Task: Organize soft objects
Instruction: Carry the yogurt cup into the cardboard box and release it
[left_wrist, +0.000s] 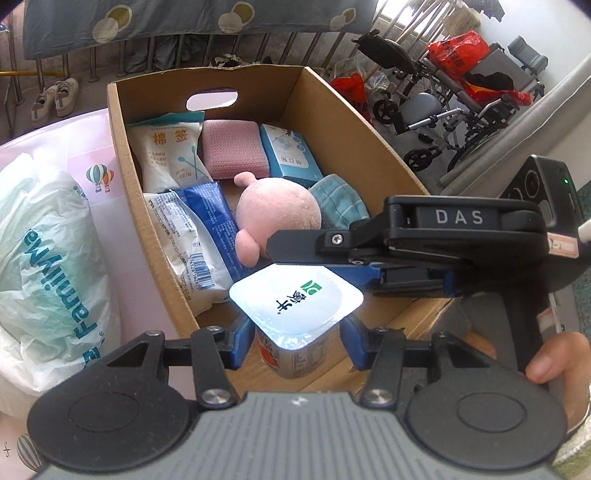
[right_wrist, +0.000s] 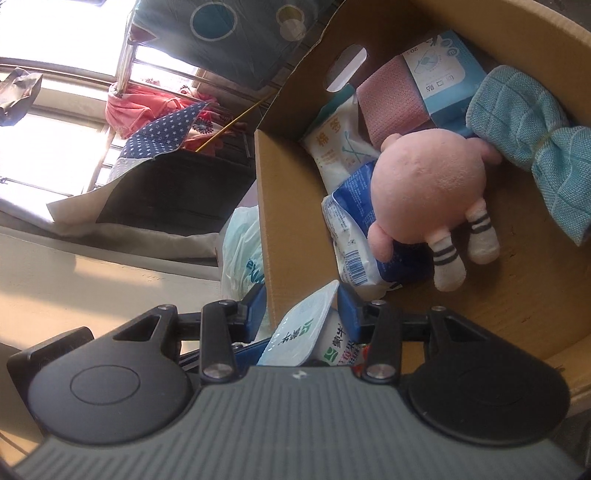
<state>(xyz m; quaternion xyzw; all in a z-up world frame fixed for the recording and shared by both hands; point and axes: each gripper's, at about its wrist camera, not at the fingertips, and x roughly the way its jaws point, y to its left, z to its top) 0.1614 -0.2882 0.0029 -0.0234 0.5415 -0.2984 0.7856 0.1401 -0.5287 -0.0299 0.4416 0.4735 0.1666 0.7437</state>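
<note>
Left tool (left_wrist: 295, 332): pinched on the cup (left_wrist: 295, 295), which is held upright over the table (left_wrist: 406, 321) at the box's near end.
Box (left_wrist: 155, 221): stood open on the table, soft things laid inside.
Bag (left_wrist: 48, 240): crumpled white plastic, left just beside the box's outer wall.
Right tool (right_wrist: 301, 306): part spread, brought in over the cup's lid; one pad is seen clear of it.
Plush (left_wrist: 277, 210): pink, laid mid-box, resting against the blue pack (left_wrist: 199, 236).
Cloth (right_wrist: 524, 140): teal, tied at its middle, touching the plush.
Far end: swab pack (left_wrist: 166, 155), sponge (left_wrist: 232, 147) and mask pack (left_wrist: 291, 155) are lined up side by side.
</note>
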